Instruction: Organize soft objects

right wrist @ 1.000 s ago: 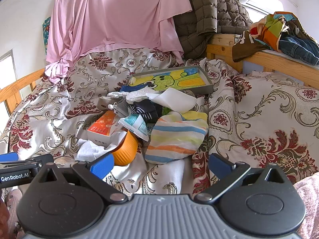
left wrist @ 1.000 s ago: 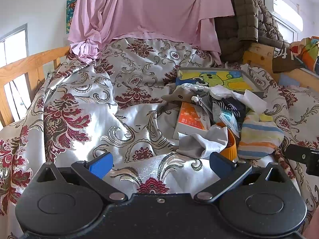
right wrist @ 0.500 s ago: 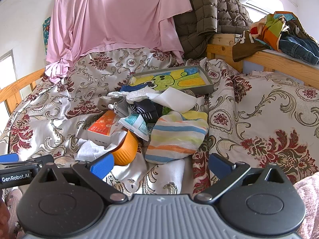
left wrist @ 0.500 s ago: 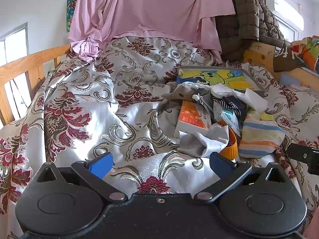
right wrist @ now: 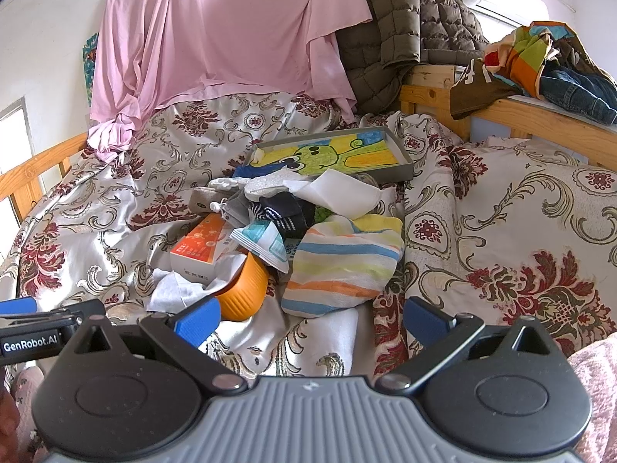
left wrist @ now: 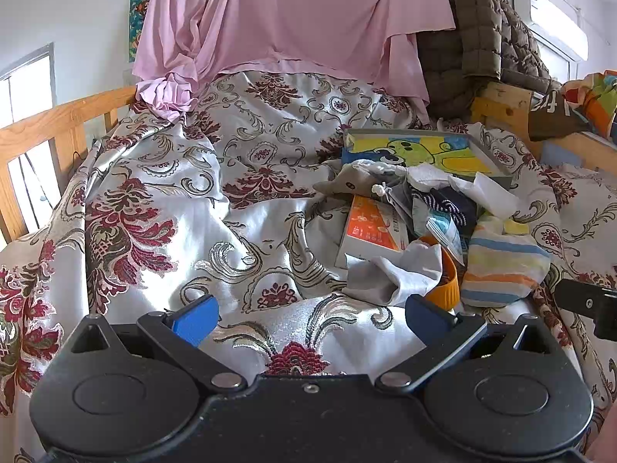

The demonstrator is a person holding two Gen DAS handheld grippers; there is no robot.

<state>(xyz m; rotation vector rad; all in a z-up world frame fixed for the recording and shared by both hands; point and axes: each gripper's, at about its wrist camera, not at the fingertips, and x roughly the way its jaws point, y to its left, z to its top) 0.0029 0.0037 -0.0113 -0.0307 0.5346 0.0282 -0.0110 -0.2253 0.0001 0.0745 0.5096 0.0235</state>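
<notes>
A heap of small things lies on the floral bedspread [left wrist: 162,208]. It holds a striped pastel cloth [right wrist: 343,266] [left wrist: 501,266], a grey-white cloth [left wrist: 397,274] [right wrist: 181,289], a dark navy sock [right wrist: 285,212], a white cloth [right wrist: 339,193], an orange bowl [right wrist: 246,289] and an orange-white box [left wrist: 374,227] [right wrist: 200,247]. My left gripper [left wrist: 312,312] is open and empty, just short of the grey-white cloth. My right gripper [right wrist: 312,316] is open and empty, just short of the striped cloth and orange bowl.
A grey tray with a cartoon picture [right wrist: 331,154] [left wrist: 420,150] lies behind the heap. A pink sheet [right wrist: 223,38] and a brown quilted jacket [right wrist: 397,31] hang at the back. Wooden rails [left wrist: 50,127] [right wrist: 540,115] border the bed; clothes [right wrist: 540,61] sit on the right rail.
The left gripper's view has shifted very slightly. The right gripper has barely moved. Nothing was taken hold of.
</notes>
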